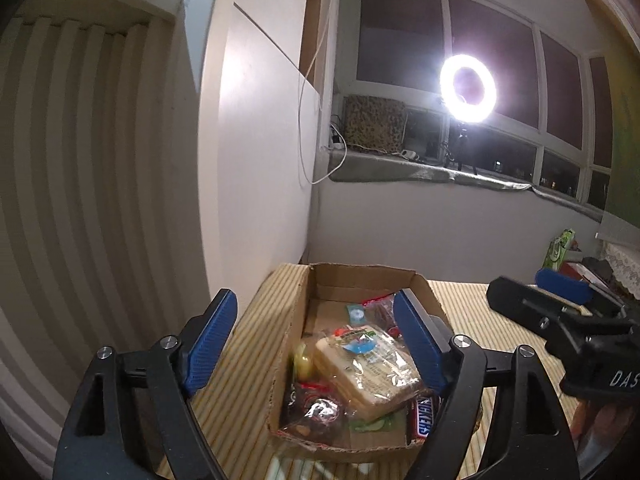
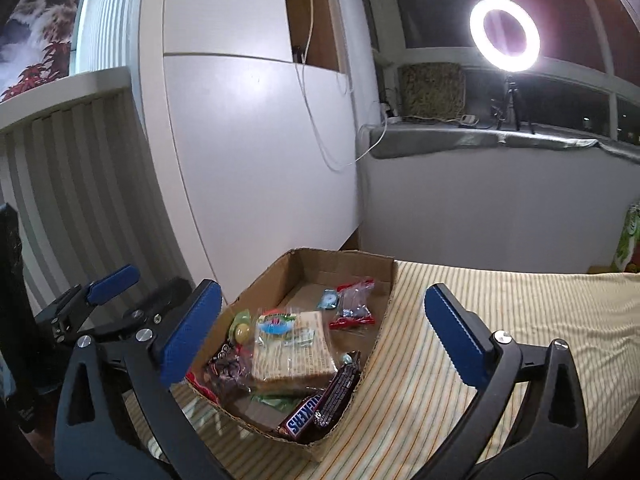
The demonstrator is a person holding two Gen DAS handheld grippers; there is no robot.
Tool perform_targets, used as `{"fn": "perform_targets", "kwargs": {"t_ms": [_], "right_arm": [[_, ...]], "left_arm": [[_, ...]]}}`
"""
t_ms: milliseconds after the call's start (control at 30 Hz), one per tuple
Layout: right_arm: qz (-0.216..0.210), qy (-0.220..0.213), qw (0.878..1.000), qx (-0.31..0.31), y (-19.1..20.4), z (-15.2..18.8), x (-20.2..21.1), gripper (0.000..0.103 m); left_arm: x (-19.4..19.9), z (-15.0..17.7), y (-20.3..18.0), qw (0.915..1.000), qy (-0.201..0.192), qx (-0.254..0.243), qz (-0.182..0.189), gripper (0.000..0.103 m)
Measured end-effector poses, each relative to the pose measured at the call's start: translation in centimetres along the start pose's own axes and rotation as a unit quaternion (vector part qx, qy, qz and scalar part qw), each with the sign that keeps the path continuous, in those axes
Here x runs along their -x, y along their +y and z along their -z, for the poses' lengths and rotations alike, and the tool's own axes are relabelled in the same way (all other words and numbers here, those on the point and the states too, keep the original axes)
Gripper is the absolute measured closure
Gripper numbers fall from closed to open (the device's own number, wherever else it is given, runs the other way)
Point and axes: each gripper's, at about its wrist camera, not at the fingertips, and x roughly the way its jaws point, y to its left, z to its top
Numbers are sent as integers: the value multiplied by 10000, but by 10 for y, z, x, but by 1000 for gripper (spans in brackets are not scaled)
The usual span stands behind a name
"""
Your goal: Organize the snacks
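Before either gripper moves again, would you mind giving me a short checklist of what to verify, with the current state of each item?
1. Left gripper empty, fingers apart: ok.
2. Right gripper empty, fingers wide apart: ok.
3. Cardboard box upright on the striped cloth: ok.
4. Snacks inside the box, including the wafer pack and Snickers bar: ok.
5. Snickers bar lying flat: not ok, it leans against the box's near corner.
6. More snacks left outside the box: cannot tell; only a green packet shows at the far edge.
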Motion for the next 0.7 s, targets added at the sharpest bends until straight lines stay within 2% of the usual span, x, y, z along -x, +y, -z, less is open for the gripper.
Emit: {"fn": "perform_targets", "kwargs": {"t_ms": [233, 433, 600, 700], "right_arm": [[135, -246, 9994, -208, -9, 3, 19, 0], [438, -302, 9976, -434, -42, 15, 47, 0], [1202, -416, 9913, -351, -83, 32, 91, 0], [1537, -476, 9858, -489, -112, 42, 121, 0]], "left_arm": [[7, 0, -1, 9999, -18, -54, -141, 19], [10, 1, -27, 9995, 14, -297, -118, 13], [8, 5, -73, 9978, 214, -608, 133, 12], [10, 12, -115, 9951, 284, -839, 440, 12]]}}
